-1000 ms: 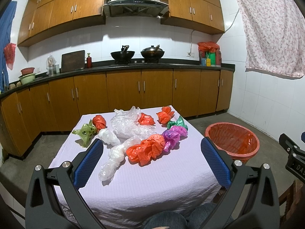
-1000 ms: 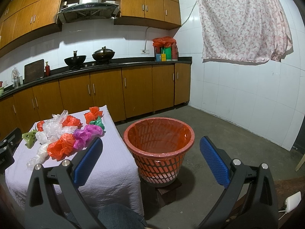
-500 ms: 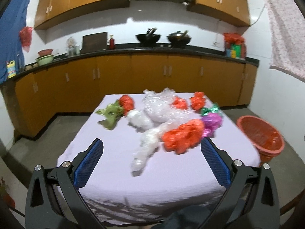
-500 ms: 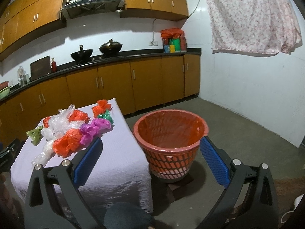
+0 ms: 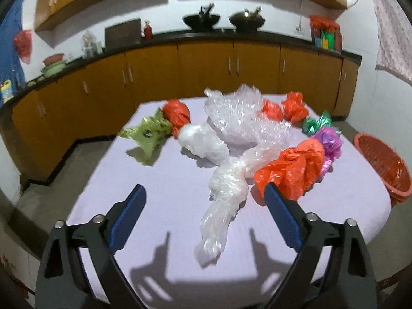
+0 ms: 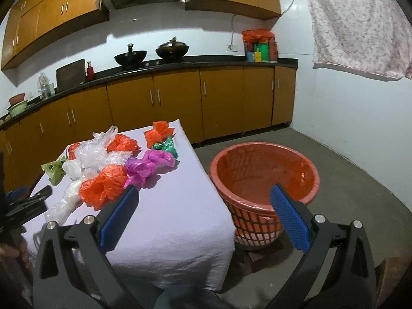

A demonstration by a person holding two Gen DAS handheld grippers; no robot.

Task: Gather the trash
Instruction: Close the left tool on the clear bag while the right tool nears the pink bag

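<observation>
Several crumpled plastic bags lie on a lilac-covered table (image 5: 164,206): a long clear bag (image 5: 226,195), a big orange bag (image 5: 293,170), a purple bag (image 5: 329,146), a green bag (image 5: 149,131) and a heap of clear wrap (image 5: 242,118). My left gripper (image 5: 204,194) is open over the table's near part, its fingers either side of the long clear bag's near end, above it. My right gripper (image 6: 204,189) is open and empty, between the table's right edge and an orange basket (image 6: 265,170) on the floor. The orange bag (image 6: 103,182) also shows in the right wrist view.
Brown cabinets with a black counter (image 6: 180,64) run along the back wall, with two woks (image 6: 152,52) on it. A flowered cloth (image 6: 360,23) hangs on the right wall. Bare grey floor (image 6: 360,180) lies right of the basket.
My left gripper has moved forward and down over the table, closer to the long clear bag. My right gripper has moved a little closer to the basket and table.
</observation>
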